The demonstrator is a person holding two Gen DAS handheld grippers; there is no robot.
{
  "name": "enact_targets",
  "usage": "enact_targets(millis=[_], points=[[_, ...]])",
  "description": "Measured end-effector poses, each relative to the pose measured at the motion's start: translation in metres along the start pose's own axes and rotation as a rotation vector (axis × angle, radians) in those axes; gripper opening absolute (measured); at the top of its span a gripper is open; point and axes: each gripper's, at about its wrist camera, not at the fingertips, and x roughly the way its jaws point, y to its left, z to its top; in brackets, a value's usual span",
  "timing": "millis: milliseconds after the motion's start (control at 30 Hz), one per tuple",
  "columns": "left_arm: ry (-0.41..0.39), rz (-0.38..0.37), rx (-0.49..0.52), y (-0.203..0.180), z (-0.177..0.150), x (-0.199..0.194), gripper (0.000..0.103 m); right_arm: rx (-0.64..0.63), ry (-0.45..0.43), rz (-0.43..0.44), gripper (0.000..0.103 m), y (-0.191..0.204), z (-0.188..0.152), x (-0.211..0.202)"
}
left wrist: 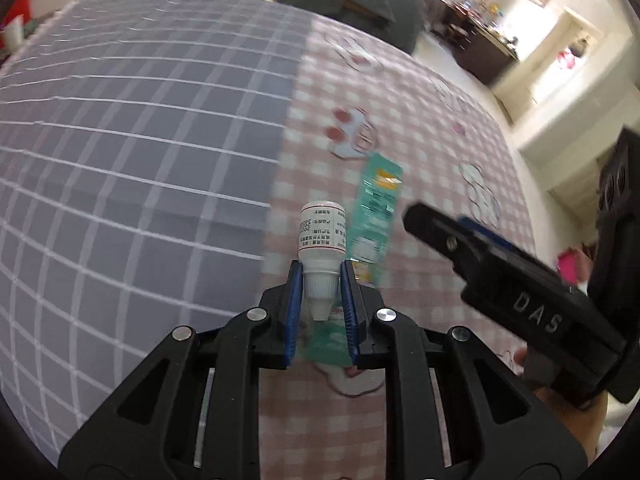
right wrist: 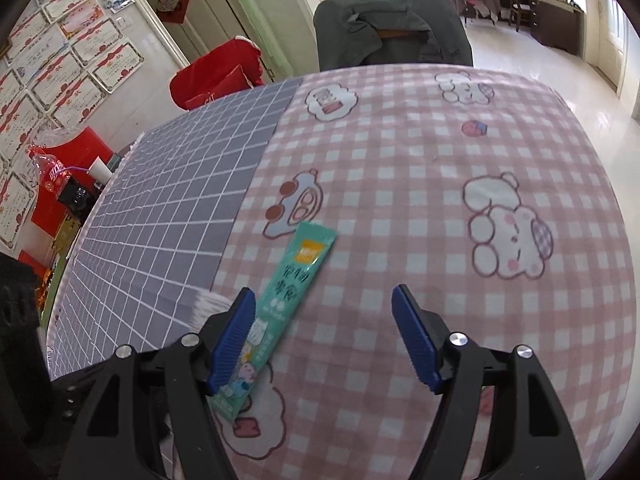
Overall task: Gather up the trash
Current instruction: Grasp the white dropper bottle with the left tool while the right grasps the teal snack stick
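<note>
My left gripper (left wrist: 319,280) is shut on a small white dropper bottle (left wrist: 322,240), clamped at its ribbed cap with the labelled body sticking out forward above the cloth. Beneath and beyond it lies a long teal snack sachet (left wrist: 376,204) on the pink checked cloth. In the right wrist view that same sachet (right wrist: 288,300) lies flat, its lower half beside and under the left finger. My right gripper (right wrist: 324,312) stands open above the cloth with nothing between its blue pads. From the left wrist view, the right gripper's (left wrist: 480,248) black body shows at the right.
The table carries a grey grid cloth (right wrist: 168,208) on the left and a pink checked cartoon cloth (right wrist: 440,160) on the right. A chair draped in a dark green jacket (right wrist: 392,28) stands at the far edge. Red bags (right wrist: 216,76) and clutter sit beyond the left side.
</note>
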Motion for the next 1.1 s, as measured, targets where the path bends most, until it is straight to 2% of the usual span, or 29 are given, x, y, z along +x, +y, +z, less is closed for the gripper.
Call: enact_targets(millis=[167, 267, 433, 467, 500, 600, 700, 933, 1100], points=[[-0.039, 0.086, -0.041, 0.025, 0.003, -0.012, 0.019, -0.042, 0.020, -0.016, 0.070, 0.022, -0.012, 0.008], [-0.046, 0.100, -0.060, 0.034, 0.003, -0.017, 0.019, -0.077, 0.028, -0.035, 0.070, 0.037, -0.019, 0.015], [-0.041, 0.113, -0.076, 0.041, -0.002, -0.020, 0.019, -0.212, 0.015, -0.148, 0.070, 0.062, -0.027, 0.025], [-0.042, 0.114, -0.076, 0.042, -0.003, -0.021, 0.019, -0.252, 0.019, -0.181, 0.067, 0.067, -0.030, 0.027], [-0.040, 0.114, -0.075, 0.042, -0.003, -0.021, 0.019, -0.281, 0.015, -0.207, 0.055, 0.071, -0.032, 0.028], [-0.034, 0.109, -0.070, 0.042, -0.007, -0.023, 0.019, -0.280, 0.006, -0.193, 0.036, 0.067, -0.035, 0.024], [-0.028, 0.095, -0.059, 0.036, -0.011, -0.027, 0.019, -0.258, 0.008, -0.178, 0.028, 0.058, -0.036, 0.018], [-0.035, 0.055, -0.003, 0.003, -0.012, -0.035, 0.019, -0.109, 0.027, -0.066, 0.027, 0.027, -0.044, -0.007], [-0.036, 0.018, 0.028, -0.028, -0.013, -0.043, 0.019, 0.029, -0.012, 0.014, 0.027, -0.002, -0.047, -0.044]])
